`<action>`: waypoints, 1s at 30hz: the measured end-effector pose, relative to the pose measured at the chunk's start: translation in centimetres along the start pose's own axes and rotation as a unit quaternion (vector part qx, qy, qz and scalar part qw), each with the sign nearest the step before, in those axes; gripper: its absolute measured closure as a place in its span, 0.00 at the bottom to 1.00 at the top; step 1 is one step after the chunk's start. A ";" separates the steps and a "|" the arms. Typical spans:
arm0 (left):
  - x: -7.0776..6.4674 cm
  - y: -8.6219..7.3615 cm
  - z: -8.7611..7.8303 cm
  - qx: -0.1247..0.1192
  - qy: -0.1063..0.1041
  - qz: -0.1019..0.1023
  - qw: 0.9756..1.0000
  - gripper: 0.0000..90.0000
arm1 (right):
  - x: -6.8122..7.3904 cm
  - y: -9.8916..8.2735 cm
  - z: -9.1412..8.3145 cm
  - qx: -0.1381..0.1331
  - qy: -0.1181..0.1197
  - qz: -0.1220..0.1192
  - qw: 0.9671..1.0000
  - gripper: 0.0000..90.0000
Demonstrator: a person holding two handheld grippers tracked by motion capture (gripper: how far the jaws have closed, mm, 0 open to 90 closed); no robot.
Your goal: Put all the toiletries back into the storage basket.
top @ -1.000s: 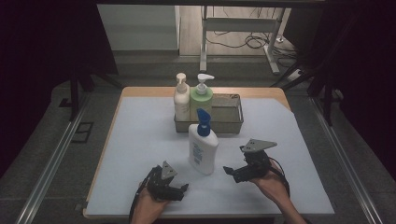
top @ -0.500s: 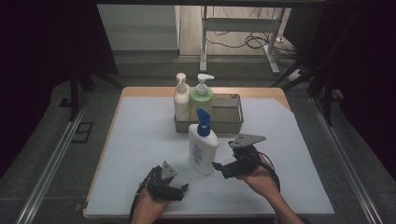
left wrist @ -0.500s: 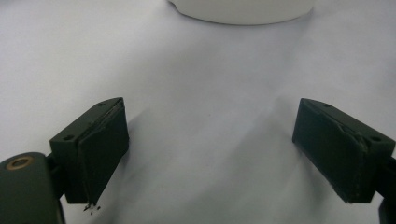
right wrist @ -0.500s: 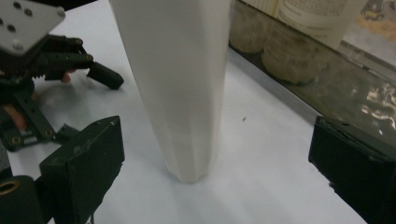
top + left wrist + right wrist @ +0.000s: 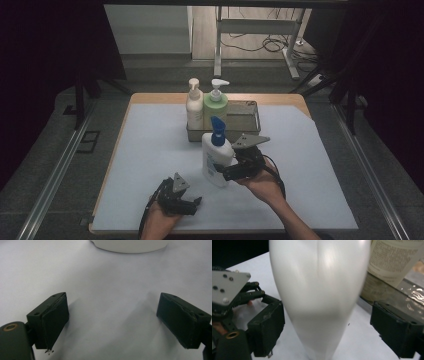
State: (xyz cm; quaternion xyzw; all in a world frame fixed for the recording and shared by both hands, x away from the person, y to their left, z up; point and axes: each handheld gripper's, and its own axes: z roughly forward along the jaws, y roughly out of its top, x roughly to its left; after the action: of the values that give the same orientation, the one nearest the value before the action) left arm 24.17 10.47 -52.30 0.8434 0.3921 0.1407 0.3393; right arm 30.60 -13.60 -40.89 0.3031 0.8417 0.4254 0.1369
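A white bottle with a blue pump stands upright at the middle of the white table mat. My right gripper comes at it from the right, low on its body. In the right gripper view the bottle stands between the jaws of that gripper. The jaws have just been closing; the left pad is almost against the bottle, the right pad stands clear, so it is open. My left gripper rests open on the mat near the front edge, nothing between its jaws.
A metal tray at the back holds a cream pump bottle and a green pump bottle. In the right gripper view the tray's wall and a labelled bottle lie just behind. Dark floor surrounds the table.
My right gripper has moved left and a little up, from beside the white bottle to astride it. The left gripper has stayed put.
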 end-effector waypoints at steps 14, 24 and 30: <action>0.0 0.0 0.0 0.000 0.000 0.000 1.000 0.12 | 0.5 1.2 1.9 0.010 -0.006 0.010 1.000 0.26; 0.0 0.0 0.0 0.000 0.000 0.000 1.000 0.12 | 0.9 1.4 2.3 0.017 -0.011 0.002 1.000 0.42; 0.0 0.0 0.0 0.000 0.000 0.000 1.000 0.12 | 1.1 1.5 2.2 0.022 -0.014 -0.008 1.000 0.44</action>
State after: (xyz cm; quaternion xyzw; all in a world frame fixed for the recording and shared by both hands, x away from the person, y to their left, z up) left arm 24.16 10.47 -52.30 0.8434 0.3922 0.1405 0.3391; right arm 31.46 -10.83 -41.01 0.3057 0.8511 0.4014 0.1454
